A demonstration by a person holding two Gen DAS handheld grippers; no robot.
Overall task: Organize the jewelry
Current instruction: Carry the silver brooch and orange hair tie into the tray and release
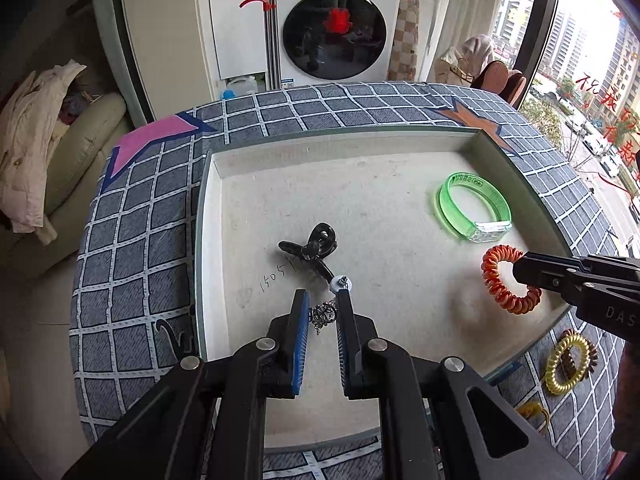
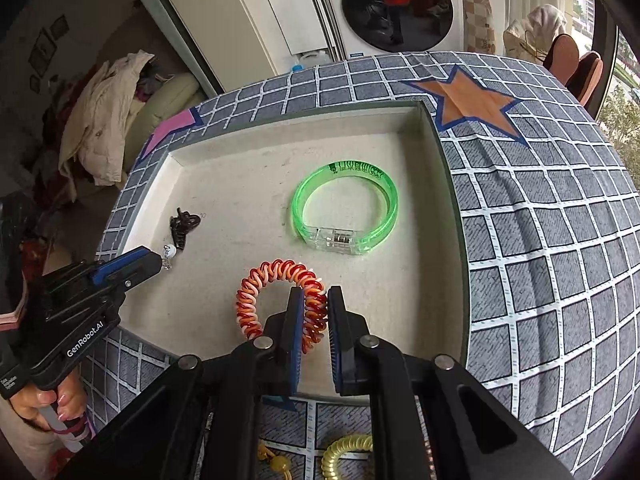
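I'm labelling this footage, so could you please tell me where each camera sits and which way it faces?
Left wrist: on the left gripper, looking down along its fingers into the tray; the right gripper enters from the right.
Right wrist: on the right gripper, facing the same tray; the left gripper and a hand show.
Shared: green bracelet, orange coil band, black clip.

Two coil bands (image 1: 508,280) (image 1: 568,360), one green bangle (image 1: 476,208), one tray (image 1: 320,160)

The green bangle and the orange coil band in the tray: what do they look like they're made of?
Green bangle: looks like rigid translucent plastic, glossy, with a clear clasp block showing metal parts inside. Orange coil band: probably soft glossy plastic or rubbery cord, wound in a spiral of orange, red and white; the right gripper is pinching it.
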